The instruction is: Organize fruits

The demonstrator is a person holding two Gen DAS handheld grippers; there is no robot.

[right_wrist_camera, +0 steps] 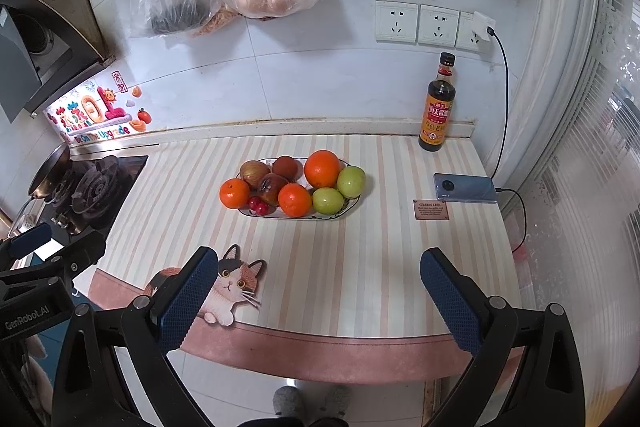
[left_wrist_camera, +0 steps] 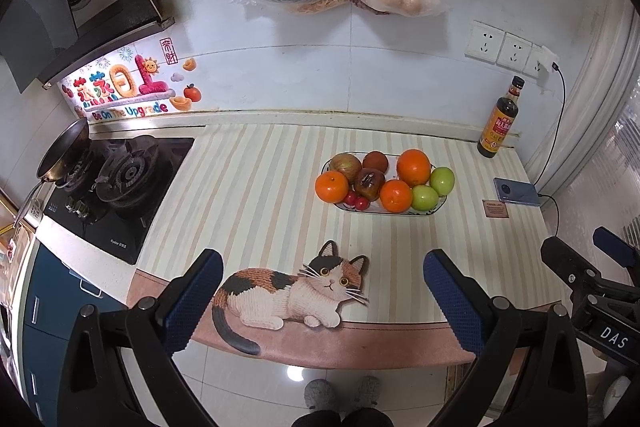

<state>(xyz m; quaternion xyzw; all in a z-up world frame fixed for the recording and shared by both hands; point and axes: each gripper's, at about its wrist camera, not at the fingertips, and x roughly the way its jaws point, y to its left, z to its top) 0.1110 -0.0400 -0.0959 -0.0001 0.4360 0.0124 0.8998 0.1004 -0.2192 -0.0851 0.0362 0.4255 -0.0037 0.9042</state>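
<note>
Hovering: both grippers hang over the near edge of the counter, well short of the fruit.
Left gripper (left_wrist_camera: 322,301): jaws spread wide, nothing between them; the cat picture (left_wrist_camera: 292,291) on the mat lies under the gap.
Right gripper (right_wrist_camera: 316,301): jaws likewise wide and empty, aimed up the striped mat (right_wrist_camera: 360,267).
Plate (right_wrist_camera: 344,211): oval, mid-counter, well apart from both grippers.
Fruit: all of it sits on the plate, touching or piled: three oranges, the big one (right_wrist_camera: 322,169) at the back; two green fruits (right_wrist_camera: 351,181) at the right end; two reddish apples and a brown round fruit behind; a bruised dark apple (right_wrist_camera: 272,189) in the middle; small red cherries (right_wrist_camera: 258,205) at the front rim.
Surroundings: bottle (right_wrist_camera: 438,107) and phone (right_wrist_camera: 466,187) to the right, stove (left_wrist_camera: 116,183) to the left.
Step in hand: cannot be settled. Fruit gathered on one plate with empty grippers held back fits a finished tidy-up, or a heap waiting to be sorted.
Next move: no single move follows from this; any reach would need a long forward travel with the jaws wide.
</note>
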